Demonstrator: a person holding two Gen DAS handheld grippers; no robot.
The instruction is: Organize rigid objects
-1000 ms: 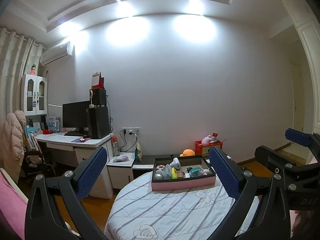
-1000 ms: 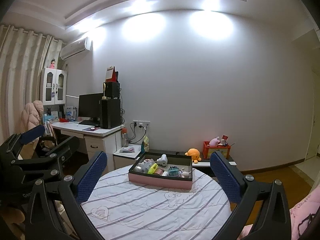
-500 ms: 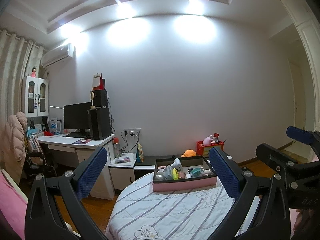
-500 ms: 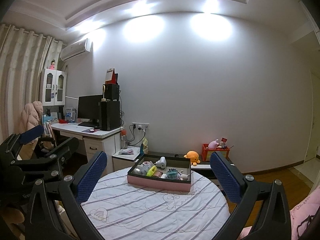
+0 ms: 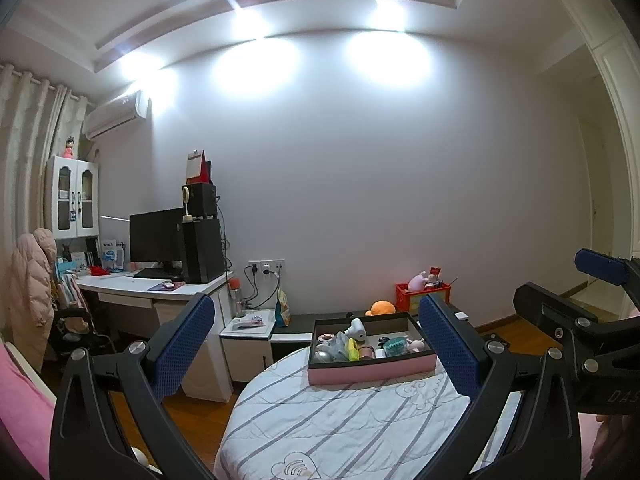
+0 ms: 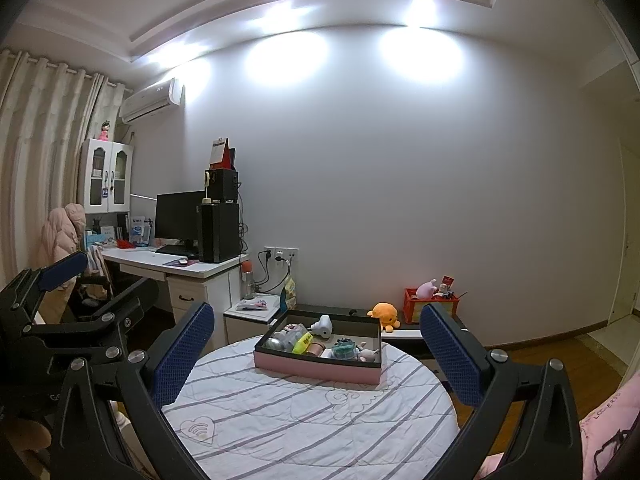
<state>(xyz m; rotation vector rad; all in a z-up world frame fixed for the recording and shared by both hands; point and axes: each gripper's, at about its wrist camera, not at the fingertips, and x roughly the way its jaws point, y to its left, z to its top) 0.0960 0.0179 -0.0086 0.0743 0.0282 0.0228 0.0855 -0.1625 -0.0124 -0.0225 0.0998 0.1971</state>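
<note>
A pink-sided, dark-lined box (image 5: 372,371) (image 6: 316,367) stands at the far side of a round table with a striped white cloth (image 5: 340,420) (image 6: 304,412). It holds several small rigid objects, among them a white gun-shaped device (image 5: 357,329) (image 6: 322,326), a yellow item (image 6: 302,343) and a teal item (image 5: 394,347). My left gripper (image 5: 316,340) is open and empty, above the near side of the table. My right gripper (image 6: 318,344) is open and empty too. Each gripper shows at the edge of the other's view.
A white desk (image 6: 176,266) with a monitor and a black computer tower stands at the left. A low bench by the wall carries an orange plush (image 6: 383,314) and a red crate (image 6: 430,306). Wooden floor surrounds the table.
Both views have shifted slightly; the box and table sit a little lower and farther in frame. Both grippers stay open and empty.
</note>
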